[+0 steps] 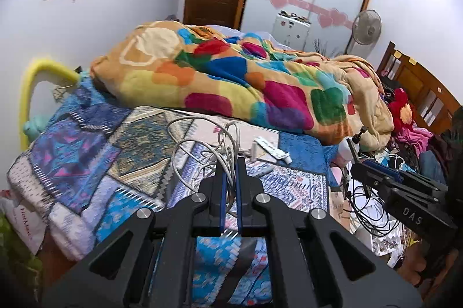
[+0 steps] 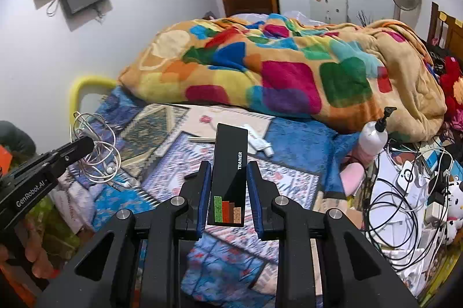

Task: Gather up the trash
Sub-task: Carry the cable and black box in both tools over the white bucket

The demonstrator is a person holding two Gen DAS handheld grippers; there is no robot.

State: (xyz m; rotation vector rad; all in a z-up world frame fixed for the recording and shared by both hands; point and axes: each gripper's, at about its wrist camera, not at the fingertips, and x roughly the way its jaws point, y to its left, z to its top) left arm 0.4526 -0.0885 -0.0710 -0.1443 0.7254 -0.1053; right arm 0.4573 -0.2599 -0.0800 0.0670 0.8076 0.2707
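Note:
My left gripper [image 1: 230,163] is shut on a tangle of white earphone cable [image 1: 202,143] and holds it above the patterned bed cover [image 1: 86,151]; the same cable [image 2: 98,154] hangs from it in the right wrist view. My right gripper [image 2: 228,167] is shut on a flat black box [image 2: 230,172] marked TRAINER, held upright above the bed. A white tube [image 1: 273,149] lies on the cover ahead of both grippers; it also shows in the right wrist view [image 2: 260,144].
A bunched multicoloured blanket [image 1: 231,76] fills the far half of the bed. A white pump bottle [image 2: 373,140] stands at the right, beside a heap of cables, chargers and papers [image 2: 405,192]. A wooden headboard [image 1: 419,88] and soft toys are at far right.

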